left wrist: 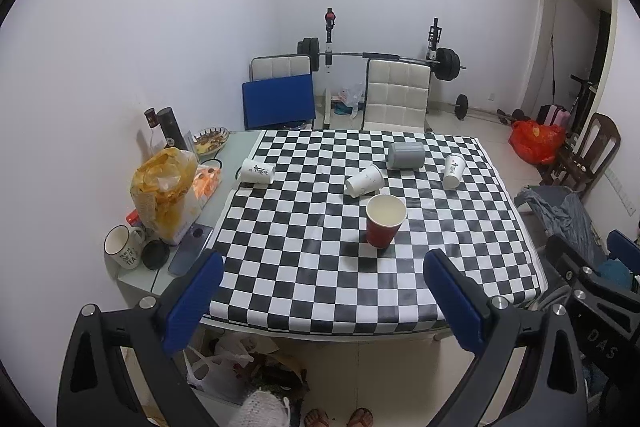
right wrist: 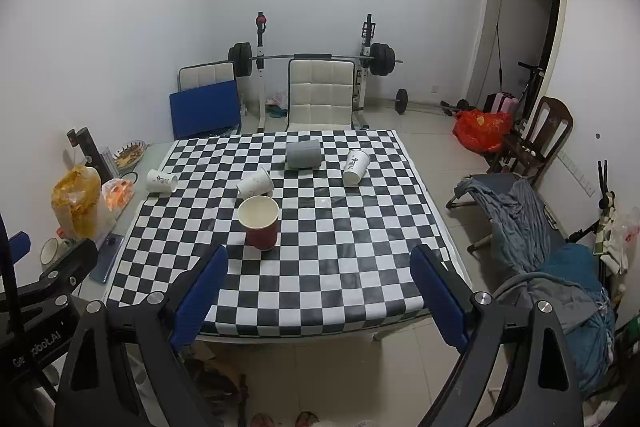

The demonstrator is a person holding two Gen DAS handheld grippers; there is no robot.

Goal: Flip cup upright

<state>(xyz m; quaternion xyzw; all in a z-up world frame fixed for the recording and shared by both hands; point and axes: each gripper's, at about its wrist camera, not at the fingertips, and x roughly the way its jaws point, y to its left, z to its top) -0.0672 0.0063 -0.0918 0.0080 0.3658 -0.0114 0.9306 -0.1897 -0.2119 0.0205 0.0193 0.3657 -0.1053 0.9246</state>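
A red paper cup stands upright, mouth up, on the checkered cloth. Three white paper cups lie on their sides: one at the left edge, one in the middle, one at the right. A grey cup lies on its side at the back. My left gripper and right gripper are both open and empty, held back above the table's near edge.
The table's left strip holds a yellow bag, a mug, a phone, bottles and a snack plate. Chairs and a barbell rack stand behind the table. A cot with clothes is to the right.
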